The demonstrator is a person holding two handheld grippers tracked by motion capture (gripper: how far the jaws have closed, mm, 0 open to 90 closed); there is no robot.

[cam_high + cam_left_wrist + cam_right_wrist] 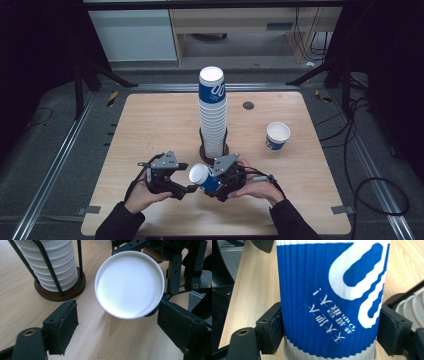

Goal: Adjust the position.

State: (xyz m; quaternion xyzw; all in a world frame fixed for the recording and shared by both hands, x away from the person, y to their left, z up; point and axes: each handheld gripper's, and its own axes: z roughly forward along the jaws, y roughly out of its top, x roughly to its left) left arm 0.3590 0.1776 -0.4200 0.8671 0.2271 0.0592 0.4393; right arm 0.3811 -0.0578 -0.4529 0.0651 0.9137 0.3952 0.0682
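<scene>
A blue-and-white paper cup [202, 177] lies on its side in the air, with my right gripper [214, 181] shut on its ribbed wall [329, 297]. Its pads [272, 330] press both sides of the cup. The cup's white mouth [130, 285] faces my left gripper [186, 188], which is open. The rim sits just above and between that gripper's pads [62, 327], close to the right-hand one; I cannot tell whether they touch. A tall stack of the same cups [212, 115] stands in a wire holder on a dark round base [60, 293] just behind both grippers.
One more cup [277, 136] stands upright at the right of the wooden table [150, 125]. A small dark disc [248, 105] is set in the table near the far edge. Cables and metal rails run along the floor beside the table.
</scene>
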